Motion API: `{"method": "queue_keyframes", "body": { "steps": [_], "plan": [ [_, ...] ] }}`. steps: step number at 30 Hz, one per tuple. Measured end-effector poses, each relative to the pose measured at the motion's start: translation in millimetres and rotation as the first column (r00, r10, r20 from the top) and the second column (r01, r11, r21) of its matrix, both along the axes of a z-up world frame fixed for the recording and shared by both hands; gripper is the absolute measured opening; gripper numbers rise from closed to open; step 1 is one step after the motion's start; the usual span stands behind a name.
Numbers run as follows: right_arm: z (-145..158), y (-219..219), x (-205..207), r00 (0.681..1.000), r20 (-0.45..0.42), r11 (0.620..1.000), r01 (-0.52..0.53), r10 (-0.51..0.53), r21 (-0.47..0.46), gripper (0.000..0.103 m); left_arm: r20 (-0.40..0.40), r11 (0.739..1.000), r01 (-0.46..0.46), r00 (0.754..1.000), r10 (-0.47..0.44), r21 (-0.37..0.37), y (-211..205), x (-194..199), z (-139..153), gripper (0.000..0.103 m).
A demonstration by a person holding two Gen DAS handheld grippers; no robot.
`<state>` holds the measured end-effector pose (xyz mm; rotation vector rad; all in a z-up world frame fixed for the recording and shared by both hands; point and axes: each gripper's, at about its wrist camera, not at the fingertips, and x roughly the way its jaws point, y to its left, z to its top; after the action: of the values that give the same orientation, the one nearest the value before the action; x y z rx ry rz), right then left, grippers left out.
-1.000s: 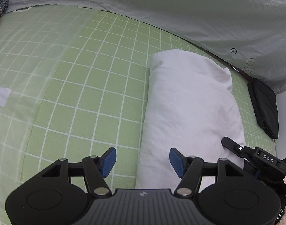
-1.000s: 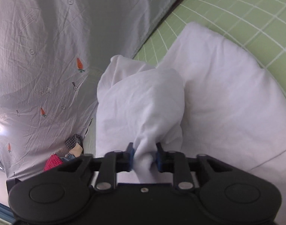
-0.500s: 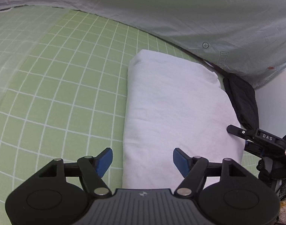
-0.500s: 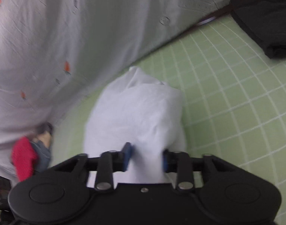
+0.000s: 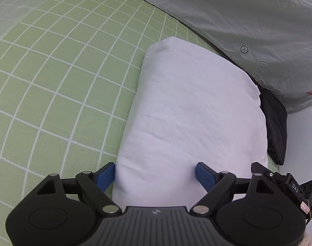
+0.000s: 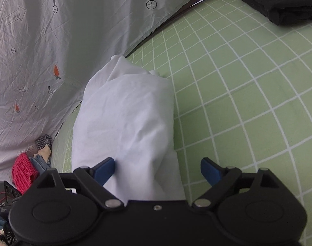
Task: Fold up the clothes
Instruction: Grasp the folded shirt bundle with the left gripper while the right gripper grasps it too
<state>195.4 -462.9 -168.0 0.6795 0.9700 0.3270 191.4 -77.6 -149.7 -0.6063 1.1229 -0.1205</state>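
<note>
Claw states differed from those of a second earlier: the right claw, which had then been pinched on a bunch of the white garment, now stood with its blue pads wide apart, the cloth lying loose between them and gripped by neither. Its left pad lay against the fabric; the right one stood clear over the green checked bed sheet. The left claw was likewise spread, holding nothing, with its pads straddling the near end of the folded bundle, seen from this side as a smooth, rounded oblong. The garment rested on the bed sheet, close along the edge of the grey printed quilt, with a folded black garment just beyond its far right end. In the right wrist view the upper layer of white cloth lay draped over the layer beneath, its far corner slightly rumpled. The release suggested that the last fold had been laid down and that this item was probably finished, or needed only smoothing. A small heap of red and checked clothes beside the quilt probably remained to be folded.
</note>
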Motion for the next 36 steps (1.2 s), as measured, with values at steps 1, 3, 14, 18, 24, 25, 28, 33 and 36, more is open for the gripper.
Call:
{"method": "queue_keyframes", "body": {
  "steps": [1, 3, 14, 18, 24, 25, 28, 33, 36],
  "plan": [
    [-0.9, 0.5, 1.8, 1.000, -0.001, 1.000, -0.003, 0.003, 0.006, 0.096, 0.005, 1.000, 0.002, 1.000, -0.002, -0.001, 0.0, 1.7, -0.6, 0.087],
    [-2.8, 1.5, 5.3, 1.000, -0.003, 1.000, -0.009, 0.009, 0.017, 0.097, 0.005, 1.000, 0.003, 1.000, -0.003, -0.024, 1.5, 4.1, -4.0, 0.088],
    [-9.5, 24.5, 22.2, 0.997, -0.025, 0.987, -0.072, 0.077, 0.143, 0.102, 0.030, 0.984, 0.018, 0.999, -0.013, -0.175, 5.6, 10.9, -16.9, 0.079],
    [-5.2, 30.3, 22.7, 0.996, -0.018, 0.981, -0.086, 0.090, 0.171, 0.071, 0.045, 0.980, 0.065, 0.997, -0.057, -0.188, -7.8, 10.7, -8.7, 0.044],
    [19.0, -7.1, 12.9, 1.000, 0.020, 0.971, -0.014, 0.009, 0.239, 0.046, 0.161, 0.962, 0.260, 0.956, -0.244, -0.087, -68.6, 19.7, 43.2, 0.027],
    [24.3, -16.1, 11.5, 1.000, 0.023, 0.970, 0.004, -0.010, 0.242, 0.046, 0.174, 0.955, 0.284, 0.948, -0.267, -0.083, -82.6, 23.8, 50.1, 0.027],
    [45.1, -54.6, 9.0, 0.996, 0.057, 0.968, 0.056, -0.072, 0.246, 0.045, 0.209, 0.931, 0.361, 0.915, -0.345, -0.047, -133.8, 42.8, 63.8, 0.027],
    [76.7, -150.6, 16.1, 0.971, 0.131, 0.951, 0.160, -0.200, 0.264, 0.045, 0.297, 0.891, 0.444, 0.867, -0.400, -0.097, -218.2, 85.6, 78.5, 0.027],
    [108.1, -209.6, 36.9, 0.953, 0.203, 0.960, 0.181, -0.224, 0.213, 0.045, 0.363, 0.864, 0.496, 0.824, -0.435, -0.090, -278.5, 118.2, 94.0, 0.027]
  ]
}}
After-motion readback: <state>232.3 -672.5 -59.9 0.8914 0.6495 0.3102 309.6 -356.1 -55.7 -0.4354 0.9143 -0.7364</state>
